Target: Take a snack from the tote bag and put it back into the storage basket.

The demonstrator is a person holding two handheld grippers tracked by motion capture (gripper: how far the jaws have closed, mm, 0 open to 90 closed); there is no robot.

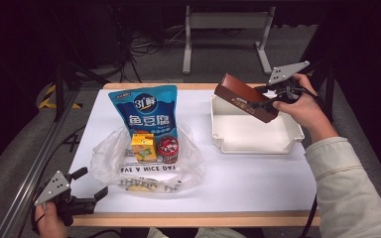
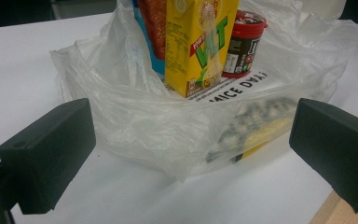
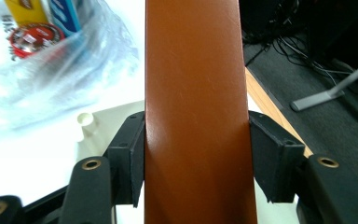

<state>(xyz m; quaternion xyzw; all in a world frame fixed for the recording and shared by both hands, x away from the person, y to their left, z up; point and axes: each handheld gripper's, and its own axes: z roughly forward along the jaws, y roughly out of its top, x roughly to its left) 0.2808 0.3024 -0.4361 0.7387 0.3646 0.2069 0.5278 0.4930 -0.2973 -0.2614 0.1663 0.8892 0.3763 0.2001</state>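
The right gripper (image 1: 266,97), at the upper right of the high view, has its fingers (image 3: 131,156) closed about halfway and pressed against the two long sides of a brown box (image 3: 196,107), which it holds tilted in the air above the far right corner of the white tray (image 1: 258,141); in the right gripper view the box rises up the centre of the frame between the two black pads. The left gripper (image 1: 82,191), at the lower left of the high view, rests near the front edge of the table (image 1: 258,183) with its fingers (image 2: 49,151) spread wide and empty, facing the clear plastic bag (image 1: 144,166) just ahead of it. The bag lies at centre left and holds a yellow juice carton (image 1: 143,147), a red-lidded jar (image 1: 168,148) and a flat packet (image 2: 256,126) at its front, with a blue snack pouch (image 1: 146,113) upright behind them. Judged risks: the box is gripped low on a smooth glossy surface, so its long overhanging end could pivot or slide between the pads; released while tilted, it could strike the tray rim and tip onto the table rather than settle flat inside.
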